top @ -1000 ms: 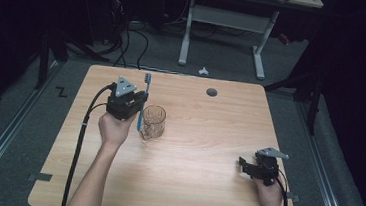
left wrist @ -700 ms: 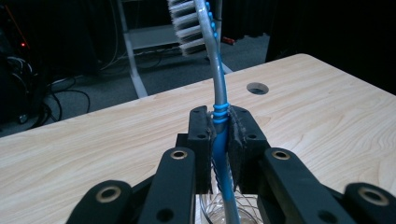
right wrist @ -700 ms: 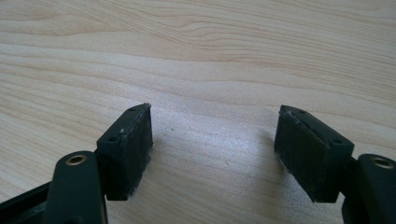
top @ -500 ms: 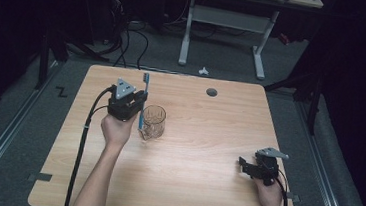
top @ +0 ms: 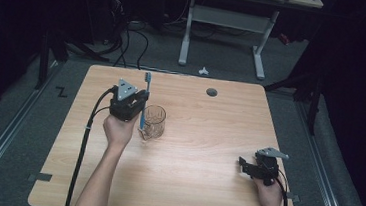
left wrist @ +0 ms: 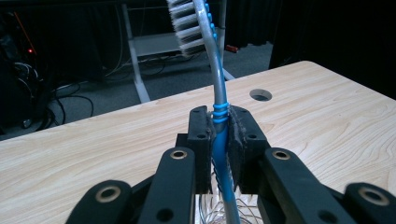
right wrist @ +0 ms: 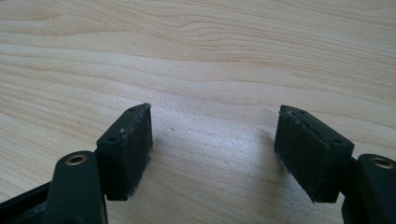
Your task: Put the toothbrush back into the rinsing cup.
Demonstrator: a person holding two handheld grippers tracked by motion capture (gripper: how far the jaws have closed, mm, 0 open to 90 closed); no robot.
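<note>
Your left tool holds the toothbrush upright, just left of the glass. Your right tool sits well apart, near the table's right front corner.

Your left gripper and right gripper are black, each topped by a grey triangular plate and trailing a black cable; your forearms look bare, seemingly sleeveless.
</note>
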